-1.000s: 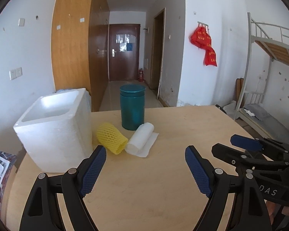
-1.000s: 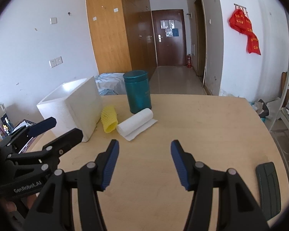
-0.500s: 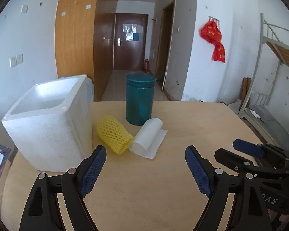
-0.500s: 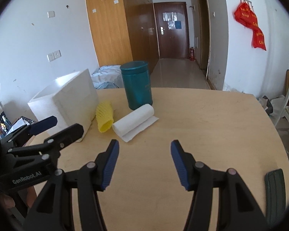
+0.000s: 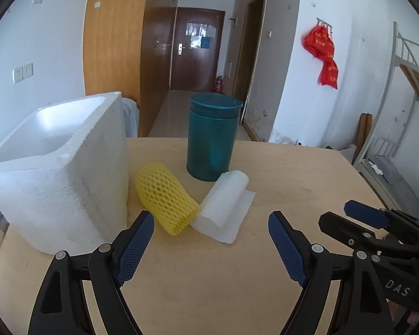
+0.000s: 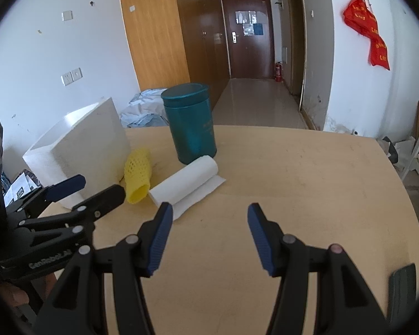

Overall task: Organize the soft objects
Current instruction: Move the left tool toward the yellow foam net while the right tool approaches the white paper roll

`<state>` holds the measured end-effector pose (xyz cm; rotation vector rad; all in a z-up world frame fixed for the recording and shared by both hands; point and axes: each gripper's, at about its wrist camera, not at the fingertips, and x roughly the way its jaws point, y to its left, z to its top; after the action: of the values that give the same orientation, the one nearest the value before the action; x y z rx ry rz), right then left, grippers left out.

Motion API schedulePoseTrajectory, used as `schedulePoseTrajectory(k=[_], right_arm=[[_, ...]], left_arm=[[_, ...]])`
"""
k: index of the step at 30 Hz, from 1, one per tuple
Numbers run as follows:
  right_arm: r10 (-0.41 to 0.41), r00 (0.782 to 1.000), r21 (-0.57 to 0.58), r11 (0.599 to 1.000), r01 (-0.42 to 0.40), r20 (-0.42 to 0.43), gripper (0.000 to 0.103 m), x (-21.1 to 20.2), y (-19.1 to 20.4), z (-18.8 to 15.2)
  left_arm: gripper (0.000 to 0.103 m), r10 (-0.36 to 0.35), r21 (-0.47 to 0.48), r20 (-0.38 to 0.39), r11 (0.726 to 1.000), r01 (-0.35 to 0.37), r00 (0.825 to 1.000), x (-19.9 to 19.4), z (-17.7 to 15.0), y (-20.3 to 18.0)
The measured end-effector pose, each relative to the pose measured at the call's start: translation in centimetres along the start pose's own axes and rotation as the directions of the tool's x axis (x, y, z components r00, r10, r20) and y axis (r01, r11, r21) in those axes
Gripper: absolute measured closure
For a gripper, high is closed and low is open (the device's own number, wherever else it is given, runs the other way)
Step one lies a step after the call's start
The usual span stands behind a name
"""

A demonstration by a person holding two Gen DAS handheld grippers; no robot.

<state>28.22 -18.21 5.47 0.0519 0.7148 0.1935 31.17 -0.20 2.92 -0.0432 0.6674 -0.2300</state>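
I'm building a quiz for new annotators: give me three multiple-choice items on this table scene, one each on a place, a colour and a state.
1. The yellow foam net sleeve lies between:
A. foam box and white roll
B. canister and table edge
C. the two grippers

2. The upright canister is:
A. red
B. teal
C. white

3. The left gripper is:
A. shut on the roll
B. holding the sleeve
C. open, empty

Key: A, the white foam box is on one side and the white roll on the other; B, its body is teal; C, its fingers stand apart over bare table.
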Motion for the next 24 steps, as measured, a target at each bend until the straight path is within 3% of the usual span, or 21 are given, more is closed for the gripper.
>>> schedulePoseTrajectory(k=[6, 13, 24], right_arm=[[0.0, 0.999, -0.012, 1.0, 0.0, -0.042, 0.043, 2.7, 0.1, 1.0], [0.009, 0.998, 0.001, 1.0, -0.009, -0.069, 0.043, 4.4, -0.5, 1.6], [0.014, 0.996, -0.025, 1.0, -0.016, -0.083, 0.043, 5.5, 0.5, 2.2]], left_arm=[[0.019, 0.076, -0.016, -0.022, 0.997, -0.077, 0.997, 2.3, 0.5, 0.3], [0.019, 0.11, -0.021, -0.04, 0.994, -0.111, 0.993, 4.1, 0.8, 1.5], [0.019, 0.169, -0.019, -0.032, 0.985, -0.169, 0.985, 3.6, 0.5, 3.6]])
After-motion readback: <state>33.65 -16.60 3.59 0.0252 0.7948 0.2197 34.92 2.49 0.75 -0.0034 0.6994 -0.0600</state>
